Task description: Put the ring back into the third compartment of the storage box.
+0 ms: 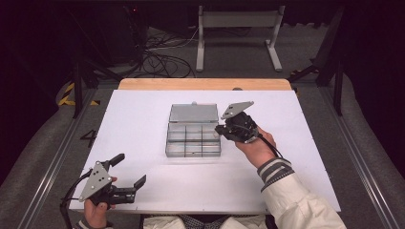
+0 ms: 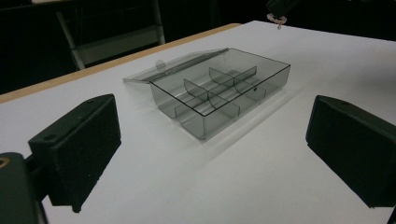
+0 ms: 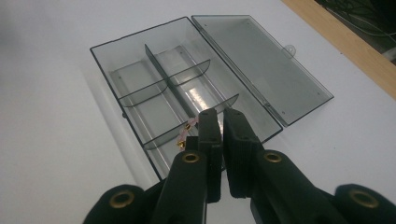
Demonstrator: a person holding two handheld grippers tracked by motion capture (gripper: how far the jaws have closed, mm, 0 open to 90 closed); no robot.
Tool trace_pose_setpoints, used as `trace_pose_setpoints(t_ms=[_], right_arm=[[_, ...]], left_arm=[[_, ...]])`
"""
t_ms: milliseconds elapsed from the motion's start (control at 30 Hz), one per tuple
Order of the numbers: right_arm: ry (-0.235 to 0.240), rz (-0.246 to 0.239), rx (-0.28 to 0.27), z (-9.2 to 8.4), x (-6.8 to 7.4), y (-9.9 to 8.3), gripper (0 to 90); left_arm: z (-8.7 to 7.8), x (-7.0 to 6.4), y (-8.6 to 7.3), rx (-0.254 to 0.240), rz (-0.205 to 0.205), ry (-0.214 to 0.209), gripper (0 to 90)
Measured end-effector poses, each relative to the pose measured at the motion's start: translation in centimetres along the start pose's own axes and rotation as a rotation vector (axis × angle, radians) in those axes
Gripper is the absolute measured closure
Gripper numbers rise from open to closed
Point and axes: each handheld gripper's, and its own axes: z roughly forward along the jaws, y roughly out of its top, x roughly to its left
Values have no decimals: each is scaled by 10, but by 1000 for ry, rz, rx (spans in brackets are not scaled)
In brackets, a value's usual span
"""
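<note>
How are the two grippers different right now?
The left gripper has its jaws spread wide with nothing between them; the right gripper is pinched shut on a small pink thing. The left sits far from the clear box; the right hangs over it. Both have black jaws.

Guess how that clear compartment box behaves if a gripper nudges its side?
The compartment box looks thin-walled, clear plastic with nothing visible in most compartments, so it is probably light and would likely slide on the smooth white table. Its open lid lies flat behind, so tipping seems unlikely; the hinge may flex.

Glossy clear smoky plastic box (image 3: 187,93) on a matt white, perhaps paper-covered, table (image 1: 143,119).
</note>
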Motion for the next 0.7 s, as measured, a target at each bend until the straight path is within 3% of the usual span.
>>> trace_pose_setpoints(t_ms=[533, 700], right_arm=[[-15, 18, 3, 14, -7, 3, 864], [-17, 3, 10, 19, -7, 3, 862]], left_arm=[[0, 0, 0, 3, 1, -5, 36], [1, 0, 0, 0, -8, -5, 36]])
